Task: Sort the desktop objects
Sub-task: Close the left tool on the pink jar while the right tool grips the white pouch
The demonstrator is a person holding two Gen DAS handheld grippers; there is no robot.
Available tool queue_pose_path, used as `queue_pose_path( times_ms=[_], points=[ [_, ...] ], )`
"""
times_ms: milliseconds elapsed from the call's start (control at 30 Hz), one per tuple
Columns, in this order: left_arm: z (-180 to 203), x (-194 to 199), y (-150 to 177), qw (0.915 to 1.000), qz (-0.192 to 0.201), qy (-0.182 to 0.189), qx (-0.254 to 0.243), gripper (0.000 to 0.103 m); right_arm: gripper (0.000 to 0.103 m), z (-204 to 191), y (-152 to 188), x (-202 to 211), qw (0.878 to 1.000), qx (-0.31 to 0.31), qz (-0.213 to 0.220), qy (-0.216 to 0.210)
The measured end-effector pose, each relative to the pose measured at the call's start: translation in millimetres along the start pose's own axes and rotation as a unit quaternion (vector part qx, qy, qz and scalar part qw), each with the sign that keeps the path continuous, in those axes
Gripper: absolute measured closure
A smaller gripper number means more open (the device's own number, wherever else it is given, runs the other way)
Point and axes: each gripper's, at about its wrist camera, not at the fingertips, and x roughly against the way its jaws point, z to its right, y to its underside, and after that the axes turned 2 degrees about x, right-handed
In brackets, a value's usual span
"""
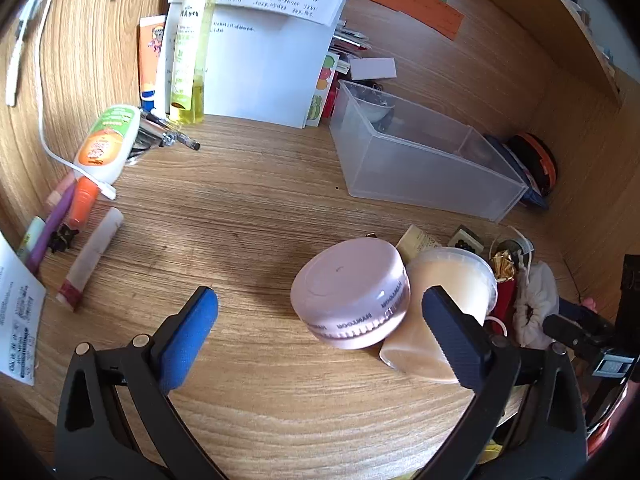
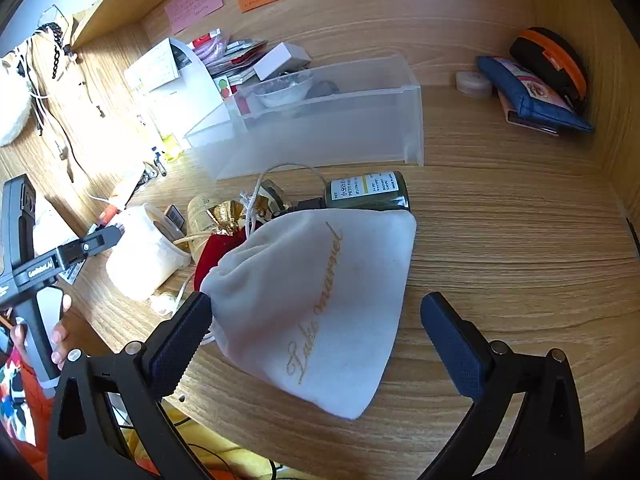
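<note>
The left gripper (image 1: pixel 320 320) stood wide open at the bottom of its frame, holding nothing, its blue-padded fingers (image 1: pixel 192 332) spread low over the wooden desk (image 1: pixel 248 184). A pink round jar (image 1: pixel 352 292) lay tipped on its side between the fingertips, nearer the right one, touching a cream-filled plastic tub (image 1: pixel 448 280) that also lay on its side just to the right.

The right gripper (image 2: pixel 316 332) was likewise open and empty. A white drawstring pouch (image 2: pixel 320 296) with gold lettering filled the centre of its frame, lying flat on the desk between the fingers; the left finger seemed to touch the gathered neck, though the angle made this uncertain.

Beyond the pouch, mid-frame, lay a dark green bottle (image 2: pixel 368 192) and a red and gold pouch (image 2: pixel 224 232). A clear plastic bin (image 2: pixel 320 128), upper centre, looked the likely destination.

To do this step well, each gripper probably needed centring on its object before closing: the pouch taken at its bunched neck, the jar squarely across its sides so the tub was not dragged along.
</note>
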Motion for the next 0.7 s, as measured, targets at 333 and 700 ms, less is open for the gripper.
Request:
queue_pose_path(
  times_ms=[333,700],
  points=[
    [-1,-28,-5,0.9992,-0.039,0.008,-0.008,0.004,0.004,-5,-4,-18,1.0,-0.001,-0.016,-0.012],
    [11,-44,-18,0.9986,-0.043,0.015,-0.029,0.031,0.043,-7,-8,-12,1.0,0.017,0.004,-0.006]
  ],
)
